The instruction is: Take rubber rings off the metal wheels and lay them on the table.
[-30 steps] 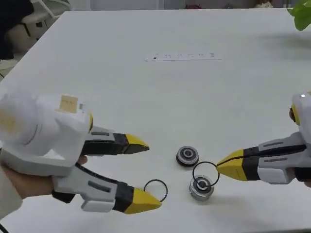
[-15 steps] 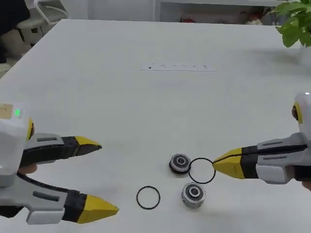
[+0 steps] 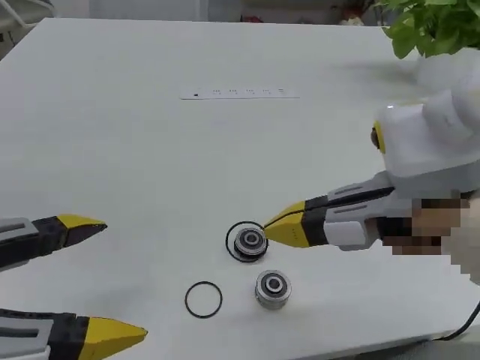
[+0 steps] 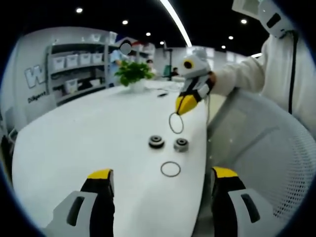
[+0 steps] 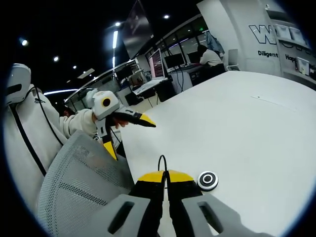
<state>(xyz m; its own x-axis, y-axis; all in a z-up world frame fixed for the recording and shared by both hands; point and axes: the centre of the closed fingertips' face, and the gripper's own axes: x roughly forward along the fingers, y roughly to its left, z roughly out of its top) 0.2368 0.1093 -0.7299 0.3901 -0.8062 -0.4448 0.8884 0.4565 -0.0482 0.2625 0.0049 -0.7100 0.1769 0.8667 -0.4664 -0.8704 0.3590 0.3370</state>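
Observation:
Two metal wheels stand on the white table: a dark-rimmed one [image 3: 250, 241] [image 4: 156, 141] [image 5: 207, 180] and a silvery one [image 3: 272, 288] [image 4: 181, 144] nearer me. My right gripper [image 3: 268, 226] [image 4: 183, 104] [image 5: 167, 173] is shut on a thin black rubber ring [image 3: 229, 241] [image 4: 176, 123] [image 5: 162, 162]. That ring hangs in the air above the table and, in the head view, lines up around the dark-rimmed wheel. A second ring [image 3: 203, 298] [image 4: 170, 169] lies flat on the table. My left gripper [image 3: 112, 279] [image 4: 163, 177] [image 5: 133, 118] is open and holding nothing, well left of the wheels.
A printed strip [image 3: 238, 94] lies far back on the table [image 3: 150, 135]. A potted plant [image 3: 427, 22] stands at the back right. The table's near edge runs just behind the silvery wheel, with a white mesh chair [image 4: 256, 148] beyond it.
The right gripper has carried its ring left, from beside the wheels to over the dark-rimmed one. The left gripper has drawn back to the left, away from the loose ring.

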